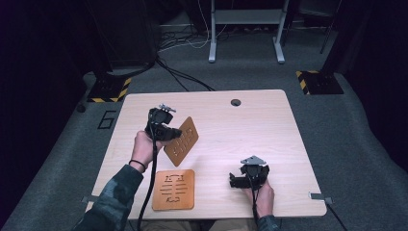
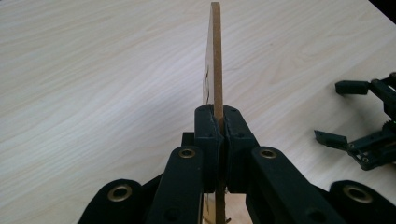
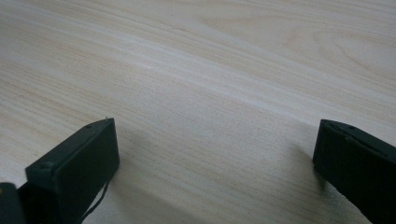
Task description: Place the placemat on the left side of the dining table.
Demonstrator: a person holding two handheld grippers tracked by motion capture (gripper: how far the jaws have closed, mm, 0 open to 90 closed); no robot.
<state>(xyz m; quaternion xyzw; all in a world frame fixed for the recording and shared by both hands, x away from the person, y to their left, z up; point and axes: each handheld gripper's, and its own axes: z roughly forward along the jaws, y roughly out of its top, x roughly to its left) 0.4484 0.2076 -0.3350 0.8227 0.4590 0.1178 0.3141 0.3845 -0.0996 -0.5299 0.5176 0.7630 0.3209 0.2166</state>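
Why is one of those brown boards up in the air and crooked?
The left tool is shut on the thin brown wooden board with cut-out slots, holding it tilted above the pale wooden table. A matching brown board lies flat near the front edge. Nothing looks broken.

My left gripper (image 2: 218,135), matt black plastic with brass-coloured rivets, clamps a thin brown fibreboard panel (image 2: 215,60), smooth-faced with cut slots. A matching panel (image 1: 174,189) lies on the pale, satin-smooth woodgrain table (image 1: 240,139).
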